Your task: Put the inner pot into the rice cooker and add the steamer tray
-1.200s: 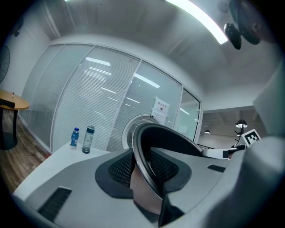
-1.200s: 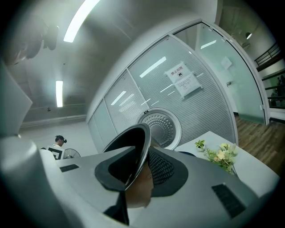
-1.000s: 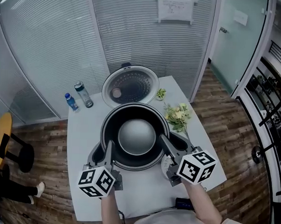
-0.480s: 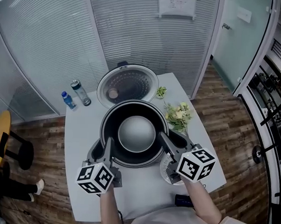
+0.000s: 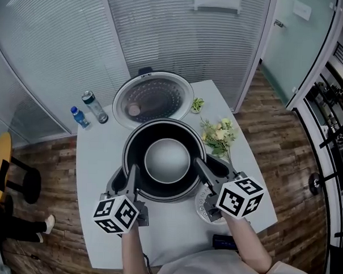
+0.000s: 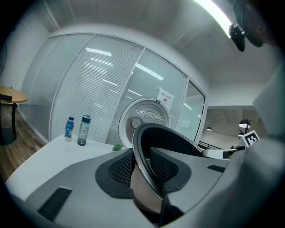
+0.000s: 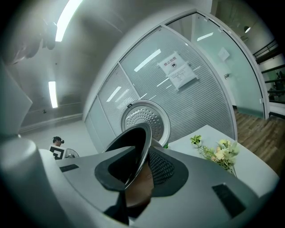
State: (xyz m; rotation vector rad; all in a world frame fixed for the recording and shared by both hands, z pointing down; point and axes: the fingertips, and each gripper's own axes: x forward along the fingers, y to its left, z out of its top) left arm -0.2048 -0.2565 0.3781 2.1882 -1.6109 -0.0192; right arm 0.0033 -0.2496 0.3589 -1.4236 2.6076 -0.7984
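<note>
The black inner pot (image 5: pixel 165 160), grey inside at the bottom, hangs level between my two grippers, just in front of the rice cooker's open lid (image 5: pixel 153 99). The cooker body is hidden under the pot. My left gripper (image 5: pixel 131 184) is shut on the pot's left rim (image 6: pixel 143 151), with the rim running between the pads. My right gripper (image 5: pixel 206 170) is shut on the right rim (image 7: pixel 138 153) in the same way. A white perforated steamer tray (image 5: pixel 202 206) lies on the table, partly under the right gripper.
The white table (image 5: pixel 97 159) carries two bottles (image 5: pixel 93 106) at the back left and a spray of flowers (image 5: pixel 218 135) at the right. A dark flat object (image 5: pixel 223 242) lies at the front edge. Blinds and glass walls stand behind the table.
The pot, gripped on both sides, has shifted a little toward the open lid and sunk slightly. Both grips look the same.
</note>
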